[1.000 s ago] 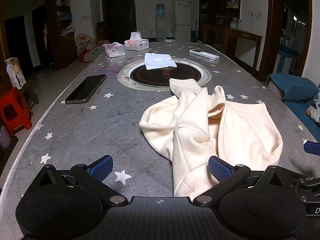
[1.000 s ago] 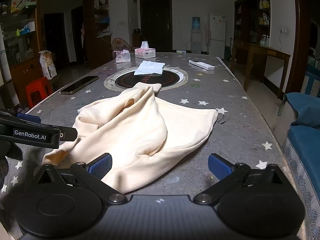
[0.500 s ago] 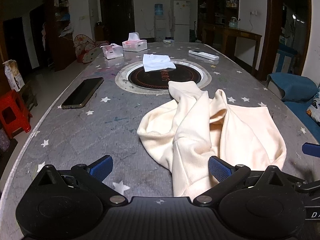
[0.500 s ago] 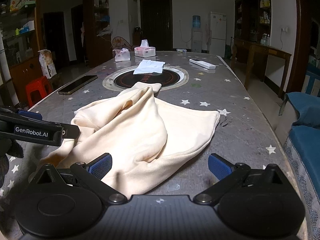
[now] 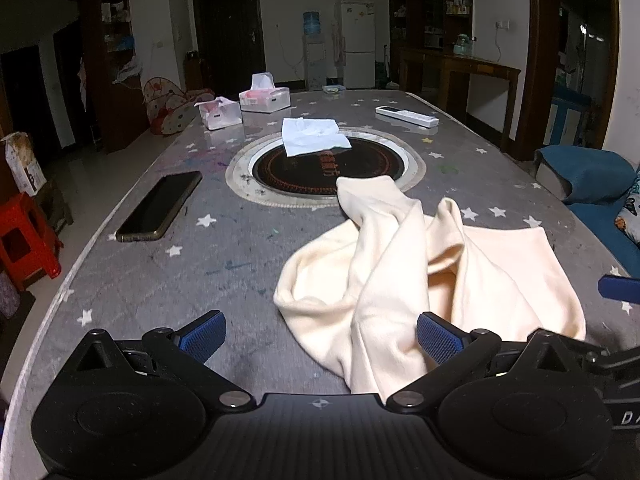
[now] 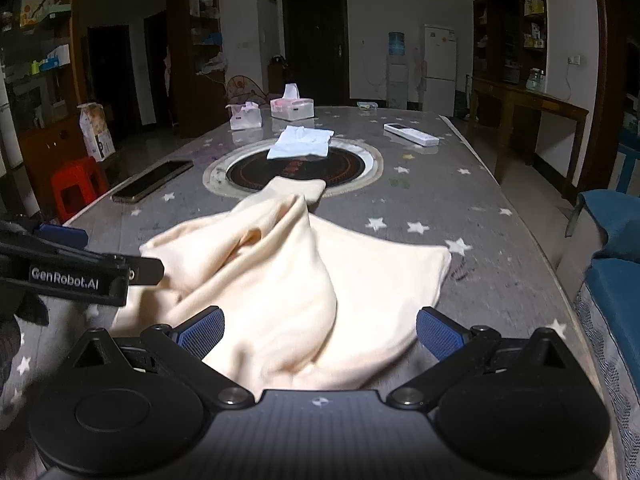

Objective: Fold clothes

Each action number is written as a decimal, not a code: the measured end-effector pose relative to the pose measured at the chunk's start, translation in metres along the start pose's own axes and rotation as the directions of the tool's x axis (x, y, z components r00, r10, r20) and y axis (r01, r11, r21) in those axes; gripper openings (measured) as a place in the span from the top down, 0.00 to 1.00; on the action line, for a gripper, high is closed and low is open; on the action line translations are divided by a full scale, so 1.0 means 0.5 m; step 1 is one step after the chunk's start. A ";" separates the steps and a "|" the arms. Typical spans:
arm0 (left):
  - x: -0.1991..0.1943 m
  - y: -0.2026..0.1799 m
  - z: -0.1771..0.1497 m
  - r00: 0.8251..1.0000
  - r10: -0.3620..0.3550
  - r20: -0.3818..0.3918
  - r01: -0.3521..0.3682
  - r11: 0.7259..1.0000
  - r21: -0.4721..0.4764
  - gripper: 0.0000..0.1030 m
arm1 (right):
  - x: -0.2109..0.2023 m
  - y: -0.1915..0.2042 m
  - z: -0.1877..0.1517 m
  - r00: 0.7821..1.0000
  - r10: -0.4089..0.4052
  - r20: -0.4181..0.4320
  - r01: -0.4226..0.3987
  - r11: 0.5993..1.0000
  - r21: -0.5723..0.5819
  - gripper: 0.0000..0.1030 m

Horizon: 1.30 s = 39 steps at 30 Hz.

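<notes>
A cream garment lies crumpled on the grey star-patterned table, one sleeve reaching onto the round black hotplate. My left gripper is open just above the table, the garment's near edge between its blue fingertips. My right gripper is open over the garment's near hem. The left gripper's body shows at the left edge of the right wrist view. A right fingertip shows at the right edge of the left wrist view.
A black phone lies at the table's left edge. A white folded cloth rests on the hotplate. Two tissue boxes and a remote are at the far end. A blue sofa stands right, a red stool left.
Both grippers have drawn back slightly and lowered toward the garment's near edge. The garment has not visibly moved.
</notes>
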State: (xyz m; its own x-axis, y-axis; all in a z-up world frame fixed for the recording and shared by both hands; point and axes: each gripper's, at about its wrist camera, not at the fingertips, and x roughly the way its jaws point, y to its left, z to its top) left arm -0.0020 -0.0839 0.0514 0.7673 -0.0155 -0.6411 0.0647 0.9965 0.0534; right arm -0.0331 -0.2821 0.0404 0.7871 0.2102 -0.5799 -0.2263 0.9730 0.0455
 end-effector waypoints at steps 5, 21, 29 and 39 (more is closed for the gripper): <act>0.015 -0.007 0.027 0.999 -0.037 0.025 0.037 0.999 0.028 0.01 | 0.036 -0.013 0.035 1.000 0.017 -0.002 -0.017 1.000 0.004 0.10; 0.098 -0.008 0.062 0.969 -0.243 -0.034 0.245 0.964 0.101 0.59 | 0.200 -0.057 0.128 0.961 0.264 -0.088 -0.256 0.963 0.087 0.57; 0.093 -0.015 0.069 0.960 -0.279 -0.026 0.279 0.951 0.134 0.59 | 0.206 -0.065 0.115 0.945 0.316 -0.088 -0.304 0.944 0.129 0.92; 0.131 -0.042 0.083 0.949 -0.311 -0.055 0.315 0.936 0.159 0.59 | 0.020 -0.122 0.103 0.984 0.164 0.062 -0.171 0.979 0.111 0.93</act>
State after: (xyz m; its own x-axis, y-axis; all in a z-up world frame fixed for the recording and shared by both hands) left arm 0.0737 -0.1094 0.0402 0.6728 -0.3196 -0.6672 0.4037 0.9144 -0.0309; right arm 0.0181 -0.3343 0.0738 0.7733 0.3729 -0.5128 -0.2919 0.9273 0.2341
